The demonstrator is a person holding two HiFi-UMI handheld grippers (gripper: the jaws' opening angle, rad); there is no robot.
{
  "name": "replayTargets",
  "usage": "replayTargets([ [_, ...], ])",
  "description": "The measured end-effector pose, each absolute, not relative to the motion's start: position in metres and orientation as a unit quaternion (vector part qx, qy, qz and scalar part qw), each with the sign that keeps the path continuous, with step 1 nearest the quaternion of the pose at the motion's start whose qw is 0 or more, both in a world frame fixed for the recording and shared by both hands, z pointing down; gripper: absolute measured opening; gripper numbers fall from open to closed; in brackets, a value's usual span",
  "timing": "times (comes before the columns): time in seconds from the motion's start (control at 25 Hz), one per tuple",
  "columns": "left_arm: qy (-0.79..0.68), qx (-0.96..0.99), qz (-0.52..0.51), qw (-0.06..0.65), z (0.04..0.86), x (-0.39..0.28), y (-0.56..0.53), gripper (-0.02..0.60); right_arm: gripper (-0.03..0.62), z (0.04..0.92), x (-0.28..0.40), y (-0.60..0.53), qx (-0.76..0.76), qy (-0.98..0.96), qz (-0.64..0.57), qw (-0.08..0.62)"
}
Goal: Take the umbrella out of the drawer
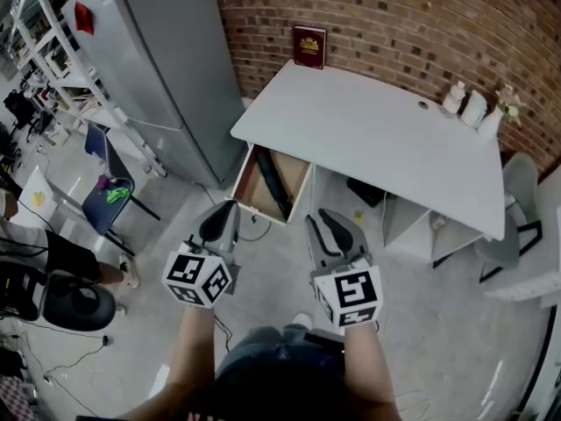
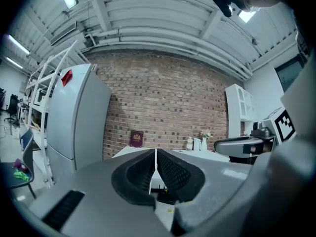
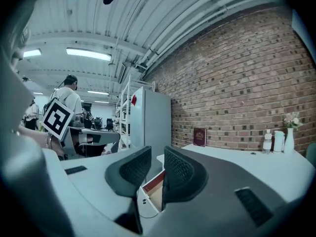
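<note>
The left gripper [image 1: 226, 210] was held pinched shut, with nothing in it. Ahead, between the two grippers' lines, the drawer [image 1: 248, 181] stood open, and the dark umbrella [image 1: 273, 185] lay lengthwise inside, well apart from both. The right gripper [image 1: 328, 219] was empty too, its jaws a narrow gap apart, with the desk [image 1: 386, 139] beyond it.

The counter [image 1: 377, 139] stands against the brick wall [image 1: 394, 16]. A book [image 1: 308, 46] stands at its back left corner, against the wall. Two bottles [image 1: 473, 108] and a vase [image 1: 491, 123] cluster at the back right corner. Under the front left corner the drawer [image 1: 296, 175] stands pulled out, with the umbrella [image 1: 273, 187] lying lengthwise in it. A refrigerator [image 1: 166, 68] stands left of the counter, and a chair [image 1: 517, 226] stands at its right end.
</note>
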State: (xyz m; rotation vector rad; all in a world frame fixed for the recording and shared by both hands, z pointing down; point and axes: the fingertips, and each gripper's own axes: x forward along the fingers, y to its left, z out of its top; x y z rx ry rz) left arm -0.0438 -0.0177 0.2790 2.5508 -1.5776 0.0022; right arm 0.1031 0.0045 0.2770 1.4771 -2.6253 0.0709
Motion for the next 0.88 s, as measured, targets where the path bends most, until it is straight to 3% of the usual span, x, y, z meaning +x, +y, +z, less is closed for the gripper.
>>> replayTargets([
  [0.16, -0.518, 0.849, 0.002, 0.106, 0.293, -0.043, -0.035, -0.003, 0.052, 0.283, 0.106, -0.015, 0.485, -0.870, 0.028, 0.078],
  [0.36, -0.530, 0.837, -0.011, 0.134, 0.317, -0.046, -0.061, -0.003, -0.004, 0.310, 0.116, -0.042, 0.508, -0.854, 0.048, 0.105],
  [0.88, -0.553, 0.808, 0.044, 0.201, 0.413, -0.067, -0.163, -0.003, -0.008, 0.387, 0.097, -0.134, 0.500, -0.845, 0.087, 0.171],
])
